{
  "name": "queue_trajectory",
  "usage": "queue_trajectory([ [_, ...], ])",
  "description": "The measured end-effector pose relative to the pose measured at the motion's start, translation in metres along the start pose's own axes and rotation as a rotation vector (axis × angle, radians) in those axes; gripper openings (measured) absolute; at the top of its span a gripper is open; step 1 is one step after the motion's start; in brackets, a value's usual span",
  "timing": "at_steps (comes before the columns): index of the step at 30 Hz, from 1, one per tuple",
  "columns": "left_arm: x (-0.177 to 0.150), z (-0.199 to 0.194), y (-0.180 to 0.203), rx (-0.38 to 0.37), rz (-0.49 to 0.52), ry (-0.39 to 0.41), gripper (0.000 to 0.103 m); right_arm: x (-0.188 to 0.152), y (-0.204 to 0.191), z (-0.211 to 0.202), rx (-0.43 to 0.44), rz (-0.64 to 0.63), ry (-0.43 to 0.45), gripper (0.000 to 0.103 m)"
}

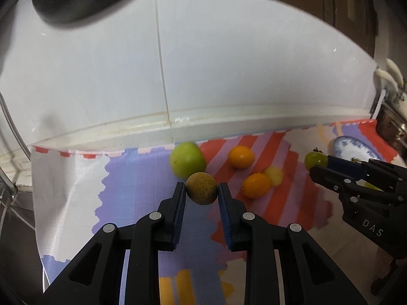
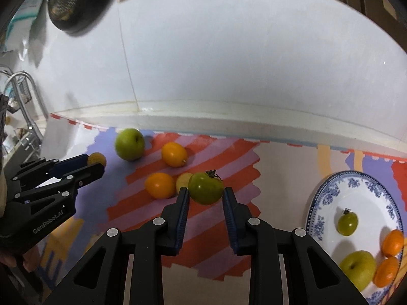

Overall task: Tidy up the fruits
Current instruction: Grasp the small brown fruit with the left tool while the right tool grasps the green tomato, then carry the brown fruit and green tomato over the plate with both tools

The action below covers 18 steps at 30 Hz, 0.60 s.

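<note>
**Surfaces and finishes**

Left tongs [image 1: 201, 190] and right tongs [image 2: 206, 194]: matt black plastic, ribbed blue pads, shiny metal rivets. Speckled fruit [image 1: 201, 188] rough-skinned; green tomato [image 2: 205, 187] smooth, glossy. Plate [image 2: 328, 203] glazed ceramic. Mat [image 1: 142, 178] woven, faintly sheeny. Wall tiles [image 1: 229, 63] glossy.

Home kitchen, tiled wall [image 2: 229, 50], faucet [image 2: 23, 94]

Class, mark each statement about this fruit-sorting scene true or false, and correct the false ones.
1. The left gripper holds a speckled yellow-brown fruit. True.
2. The right gripper is empty. False: it grips a green tomato.
3. The blue-patterned plate holds no fruit. False: several pieces lie on it.
4. A green apple sits on the mat near the wall. True.
</note>
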<state>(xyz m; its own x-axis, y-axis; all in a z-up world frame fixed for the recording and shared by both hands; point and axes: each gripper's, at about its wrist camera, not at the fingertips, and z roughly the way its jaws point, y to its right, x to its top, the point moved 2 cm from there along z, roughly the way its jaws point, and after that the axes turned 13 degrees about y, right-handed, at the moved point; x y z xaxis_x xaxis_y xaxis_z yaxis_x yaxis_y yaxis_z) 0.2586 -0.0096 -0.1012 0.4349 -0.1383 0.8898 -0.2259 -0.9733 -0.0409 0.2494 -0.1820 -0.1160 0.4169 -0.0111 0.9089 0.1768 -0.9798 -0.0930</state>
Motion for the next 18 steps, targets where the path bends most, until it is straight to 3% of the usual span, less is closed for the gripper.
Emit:
queue_trajectory([
  [18, 0.056, -0.065, 0.064, -0.132, 0.056, 0.136, 0.027, 0.026, 0.016, -0.094, -0.041, 0.019, 0.154, 0.028],
])
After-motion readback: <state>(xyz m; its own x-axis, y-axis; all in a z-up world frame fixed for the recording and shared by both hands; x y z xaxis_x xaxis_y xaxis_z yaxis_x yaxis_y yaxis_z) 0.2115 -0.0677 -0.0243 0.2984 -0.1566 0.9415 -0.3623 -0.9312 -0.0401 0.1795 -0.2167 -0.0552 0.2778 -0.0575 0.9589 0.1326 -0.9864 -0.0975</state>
